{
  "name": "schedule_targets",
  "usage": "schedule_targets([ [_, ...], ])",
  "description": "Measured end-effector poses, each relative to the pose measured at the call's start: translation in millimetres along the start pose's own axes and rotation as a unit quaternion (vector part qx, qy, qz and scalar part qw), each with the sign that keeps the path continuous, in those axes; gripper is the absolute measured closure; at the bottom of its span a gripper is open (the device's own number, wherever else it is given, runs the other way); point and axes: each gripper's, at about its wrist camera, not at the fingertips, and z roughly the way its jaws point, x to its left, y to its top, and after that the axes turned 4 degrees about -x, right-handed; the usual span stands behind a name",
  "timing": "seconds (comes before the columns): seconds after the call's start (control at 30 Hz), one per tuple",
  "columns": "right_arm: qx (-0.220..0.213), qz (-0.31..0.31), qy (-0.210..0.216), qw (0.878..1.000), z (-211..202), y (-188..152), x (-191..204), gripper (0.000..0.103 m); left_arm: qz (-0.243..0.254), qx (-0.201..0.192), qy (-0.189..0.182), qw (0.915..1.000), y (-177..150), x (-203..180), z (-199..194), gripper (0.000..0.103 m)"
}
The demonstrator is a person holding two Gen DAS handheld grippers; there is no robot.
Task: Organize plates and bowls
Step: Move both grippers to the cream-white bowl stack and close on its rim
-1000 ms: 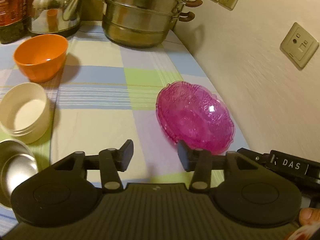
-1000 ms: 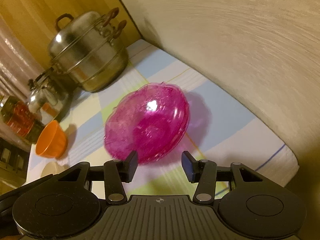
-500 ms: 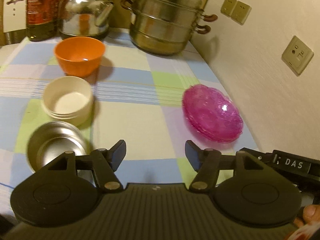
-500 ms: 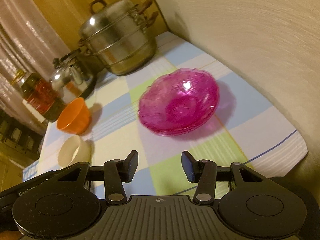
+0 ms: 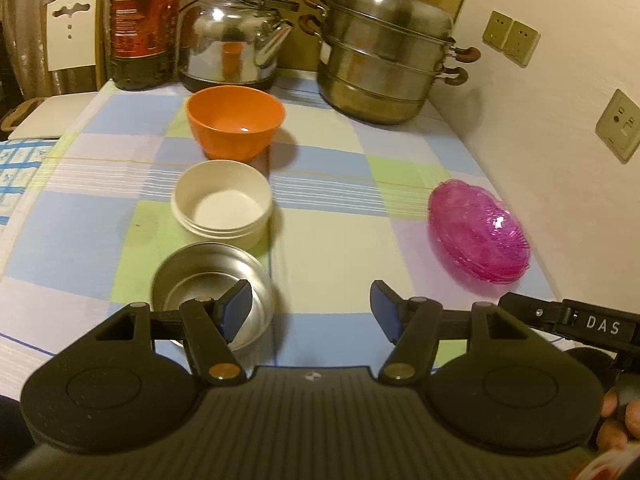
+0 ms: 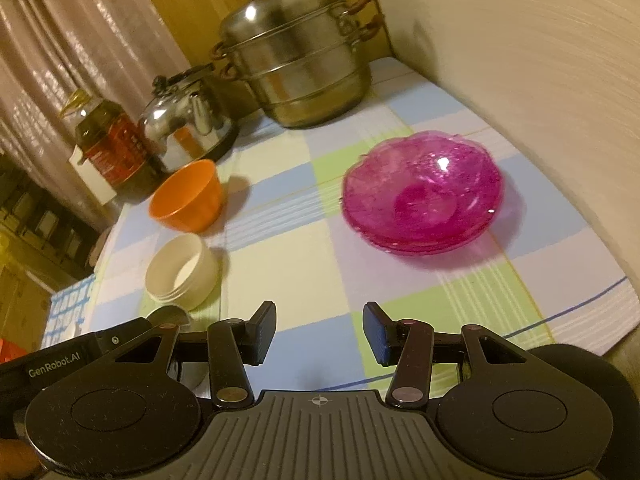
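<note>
**Both grippers pulled back from the pink plates, nothing held**

Since a second ago both grippers backed away from the pink plates; plates looked big and close then, now sit farther off. Left jaws spread wider over that second.

Left gripper (image 5: 310, 310): jaws wide apart, empty, only checked cloth (image 5: 320, 240) of the worktop between them. Steel bowl (image 5: 200, 276) sits right behind the left-side finger, partly covered by it. White bowl (image 5: 222, 204) just beyond the steel one, orange bowl (image 5: 235, 126) beyond that, all three in a row ahead-left of the jaws. Pink plates (image 5: 478, 236) stacked ahead-right of the jaws, near the wall.

Right gripper (image 6: 319, 332): jaws part open, empty. Pink plates (image 6: 422, 196) ahead and slightly right, well clear of the tips. White bowl (image 6: 180, 274) ahead-left, orange bowl (image 6: 188, 196) farther.

Steamer pot (image 5: 384, 56), kettle (image 5: 232, 44), oil bottle (image 5: 140, 24) at the far edge.
</note>
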Motion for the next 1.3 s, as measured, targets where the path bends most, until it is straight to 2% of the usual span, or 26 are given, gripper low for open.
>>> schedule_targets([
  [0.47,0.023,-0.038,0.018,0.999,23,-8,37,0.054,-0.005,-0.007,0.028,0.9996,4,31,-10,0.041],
  [0.83,0.026,-0.073,0.034,0.996,45,-4,69,0.054,-0.011,-0.017,0.044,0.9988,20,59,-12,0.041],
  [1.07,0.029,-0.088,0.046,0.995,69,7,89,0.054,-0.027,-0.018,0.059,0.9977,35,90,-1,0.041],
  [1.3,0.036,-0.093,0.06,0.993,105,23,107,0.054,-0.038,-0.01,0.061,0.9974,55,116,30,0.042],
])
